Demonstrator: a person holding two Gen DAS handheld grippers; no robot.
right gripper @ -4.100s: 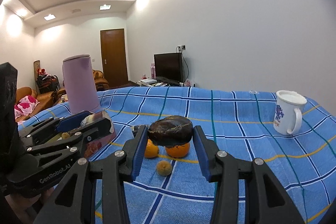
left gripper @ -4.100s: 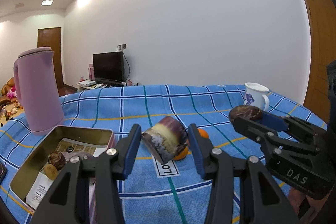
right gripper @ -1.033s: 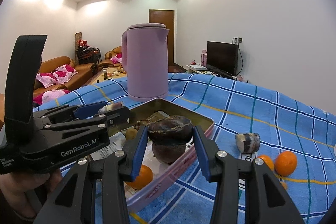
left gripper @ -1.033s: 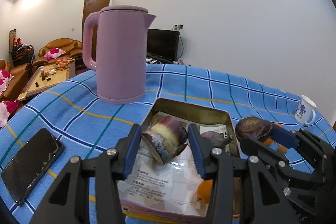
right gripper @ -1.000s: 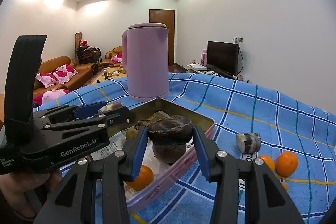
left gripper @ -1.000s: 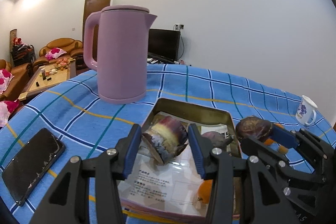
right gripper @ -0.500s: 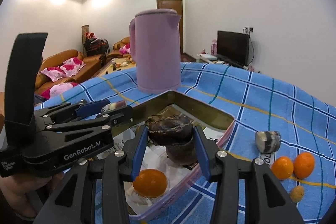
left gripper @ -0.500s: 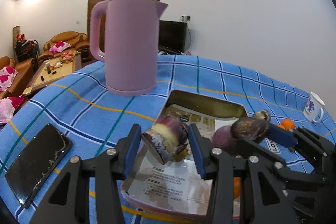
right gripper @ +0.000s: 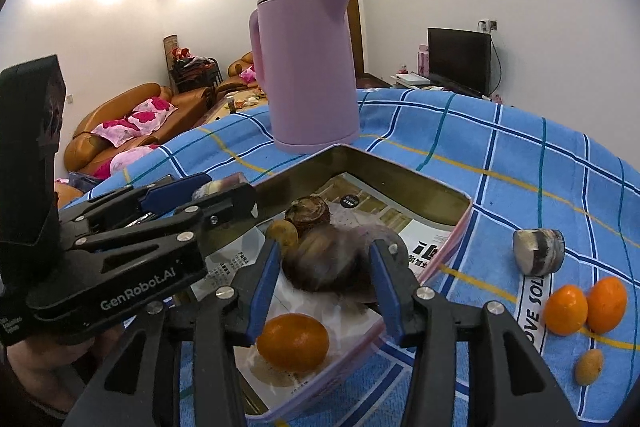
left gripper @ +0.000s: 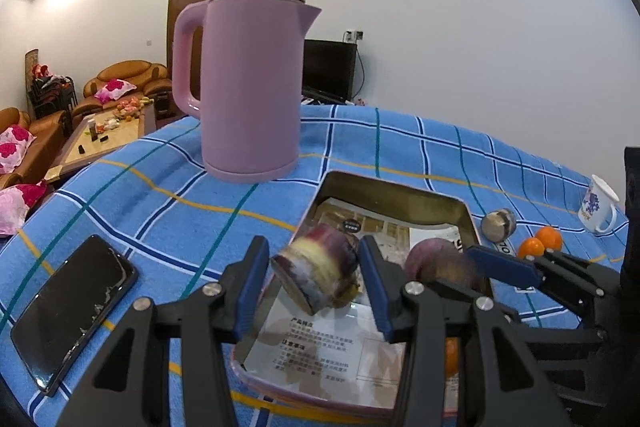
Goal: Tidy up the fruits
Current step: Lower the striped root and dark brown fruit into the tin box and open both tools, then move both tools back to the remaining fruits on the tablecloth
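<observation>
My left gripper (left gripper: 312,277) is shut on a purple sugarcane piece (left gripper: 316,271), held over the near left part of the metal tin (left gripper: 394,187). My right gripper (right gripper: 324,271) is shut on a dark brown-purple fruit (right gripper: 328,261), blurred, low inside the tin (right gripper: 360,155). The tin holds an orange (right gripper: 293,342), a brown round fruit (right gripper: 307,213), a small yellowish fruit (right gripper: 282,233) and printed paper. On the cloth to the right lie another sugarcane piece (right gripper: 538,257), two oranges (right gripper: 584,303) and a small tan fruit (right gripper: 589,366).
A pink kettle (left gripper: 248,83) stands on the blue checked cloth just behind the tin. A black phone (left gripper: 72,309) lies at the left. A white mug (left gripper: 598,203) stands far right. Sofas and a coffee table lie beyond the table's left edge.
Both grippers carried their pieces from the open cloth to the tin. In the last half second the right gripper has dropped lower into the tin with its fruit; the left stays shut over the tin's edge.
</observation>
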